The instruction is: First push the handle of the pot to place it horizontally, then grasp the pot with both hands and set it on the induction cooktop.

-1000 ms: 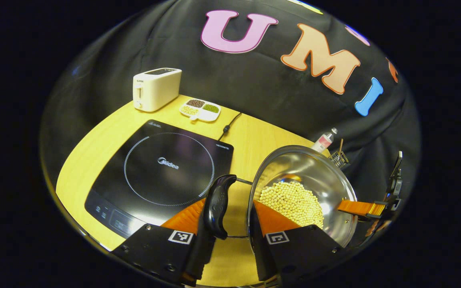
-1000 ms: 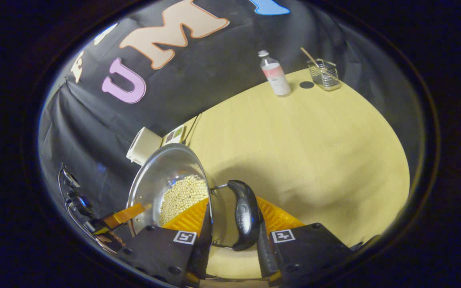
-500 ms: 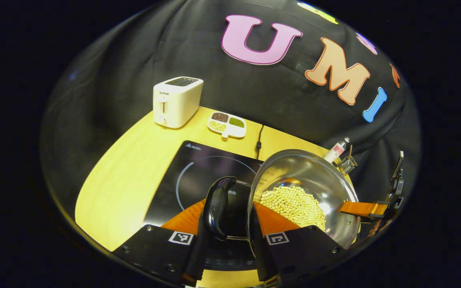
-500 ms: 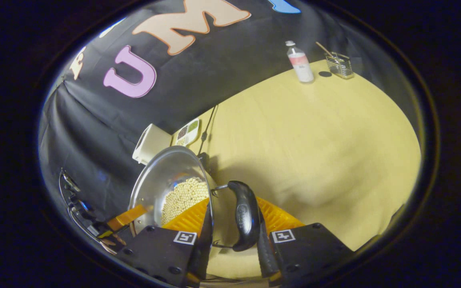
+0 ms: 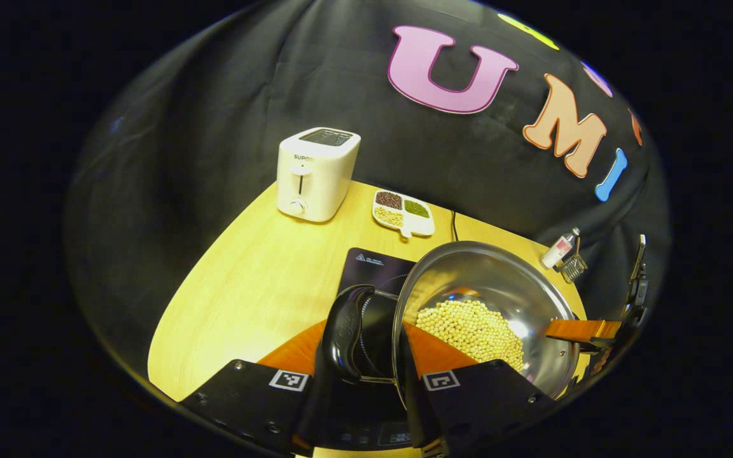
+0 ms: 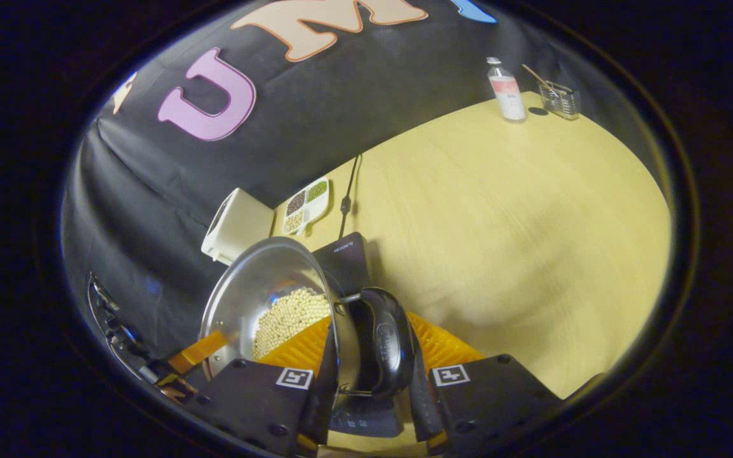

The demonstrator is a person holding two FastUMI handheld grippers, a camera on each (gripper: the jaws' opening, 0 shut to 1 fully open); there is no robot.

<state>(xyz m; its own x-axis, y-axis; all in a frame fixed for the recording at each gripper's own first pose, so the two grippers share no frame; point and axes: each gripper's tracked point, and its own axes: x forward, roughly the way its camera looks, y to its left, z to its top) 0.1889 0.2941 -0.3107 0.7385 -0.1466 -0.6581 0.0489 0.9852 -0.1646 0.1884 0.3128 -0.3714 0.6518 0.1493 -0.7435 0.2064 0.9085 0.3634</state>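
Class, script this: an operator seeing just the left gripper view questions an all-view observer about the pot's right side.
Operator: How is the right handle held?
Observer: The right hand-held gripper has one finger inside the pot and one outside that handle.
Operator: What lies under it?
Observer: The cooktop's edge.
Operator: Anything beside the basket?
Observer: A dark disc, between it and the bottle.

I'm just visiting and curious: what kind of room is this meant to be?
Probably a mock kitchen counter in a booth: a toaster, an induction cooktop and a pot of beans over a wooden table.
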